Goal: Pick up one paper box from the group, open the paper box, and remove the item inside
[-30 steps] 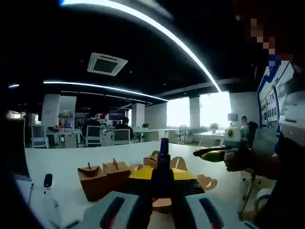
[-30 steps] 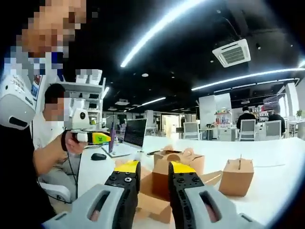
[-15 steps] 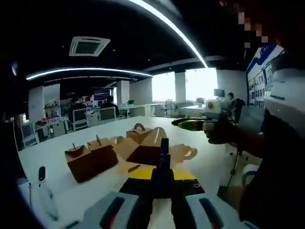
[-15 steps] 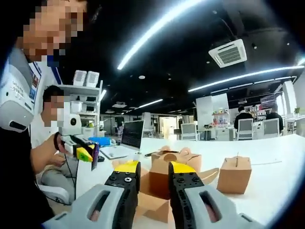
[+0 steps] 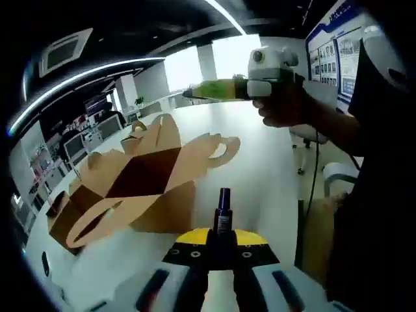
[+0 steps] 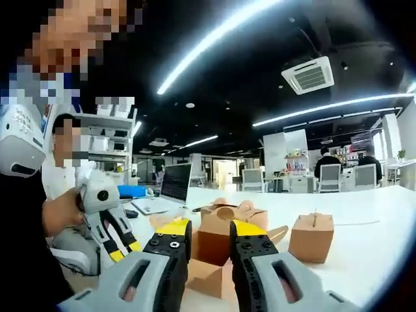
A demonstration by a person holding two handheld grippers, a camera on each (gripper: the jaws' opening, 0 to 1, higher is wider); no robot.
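In the left gripper view, the left claw [image 5: 218, 242] is closed on a small dark blue bottle [image 5: 224, 207] that stands up between its yellow-tipped jaws. Just beyond it an opened paper box [image 5: 140, 179] lies on the white counter [image 5: 260, 172], flaps spread. The right claw [image 5: 195, 93] hovers above, held in a hand [image 5: 283, 107].

In the right gripper view, the right claw [image 6: 207, 239] holds nothing, its jaws slightly apart. Past them sit the opened box [image 6: 218, 237] and a closed box [image 6: 311, 237]. The left claw [image 6: 123, 244] hangs at left.

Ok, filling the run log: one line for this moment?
left gripper: shut on small bottle | right gripper: open, holding nothing | opened paper box: on table
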